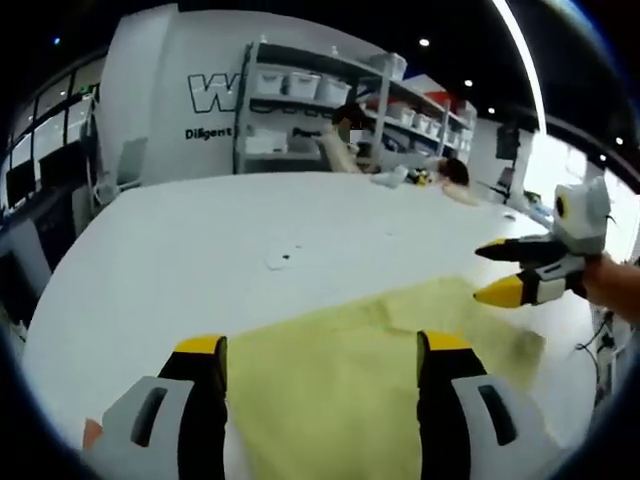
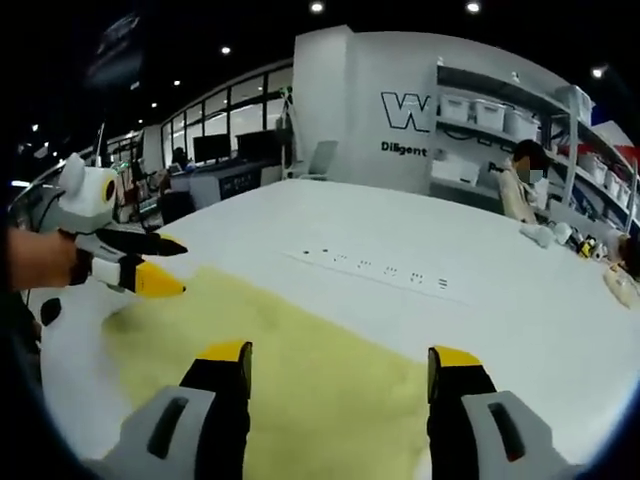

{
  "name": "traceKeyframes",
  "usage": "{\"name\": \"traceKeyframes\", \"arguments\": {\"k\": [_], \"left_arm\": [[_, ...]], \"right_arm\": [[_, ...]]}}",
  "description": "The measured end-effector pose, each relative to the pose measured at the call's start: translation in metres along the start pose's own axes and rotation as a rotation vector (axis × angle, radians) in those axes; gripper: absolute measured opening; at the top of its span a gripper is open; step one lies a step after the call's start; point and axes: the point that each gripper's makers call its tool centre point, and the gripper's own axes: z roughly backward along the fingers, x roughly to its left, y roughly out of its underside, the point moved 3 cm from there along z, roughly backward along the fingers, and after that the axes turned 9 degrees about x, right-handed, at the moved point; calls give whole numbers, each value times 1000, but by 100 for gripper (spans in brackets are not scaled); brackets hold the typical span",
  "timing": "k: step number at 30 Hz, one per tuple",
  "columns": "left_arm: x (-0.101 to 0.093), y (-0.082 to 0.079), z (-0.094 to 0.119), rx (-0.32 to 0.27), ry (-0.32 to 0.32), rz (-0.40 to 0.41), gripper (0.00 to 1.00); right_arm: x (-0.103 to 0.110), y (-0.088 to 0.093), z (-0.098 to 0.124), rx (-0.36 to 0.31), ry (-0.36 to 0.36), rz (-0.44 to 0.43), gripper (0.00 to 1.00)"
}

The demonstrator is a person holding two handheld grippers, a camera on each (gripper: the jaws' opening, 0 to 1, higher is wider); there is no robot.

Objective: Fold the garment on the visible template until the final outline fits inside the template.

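Observation:
A pale yellow garment point(image 1: 340, 390) lies flat on the white table point(image 1: 200, 230), with its far edge running across the left gripper view. My left gripper point(image 1: 322, 345) hovers over its near part, jaws wide apart and nothing between them. My right gripper point(image 1: 487, 272) comes in from the right above the cloth's right corner, open, held by a hand. In the right gripper view the garment point(image 2: 300, 380) spreads under my right gripper point(image 2: 340, 355), which stands open. My left gripper point(image 2: 180, 268) hangs open over the cloth's left edge.
Small dark marks point(image 2: 380, 268) run in a row on the table beyond the cloth. Shelves with white bins point(image 1: 300, 85) stand behind the far edge. A person point(image 2: 520, 185) is at the table's far side, with small objects point(image 2: 570, 235) lying nearby.

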Motion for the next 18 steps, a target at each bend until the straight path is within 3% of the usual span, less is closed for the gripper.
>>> {"name": "traceKeyframes", "arguments": {"k": [5, 11, 18], "left_arm": [[-9, -1, 22, -20, 2, -4, 72], [-21, 10, 52, -27, 0, -3, 70], [-28, 30, 80, -26, -10, 9, 68]], "right_arm": [[8, 1, 23, -14, 8, 6, 71], [16, 11, 49, -8, 15, 7, 68], [28, 37, 78, 11, 20, -6, 66]]}}
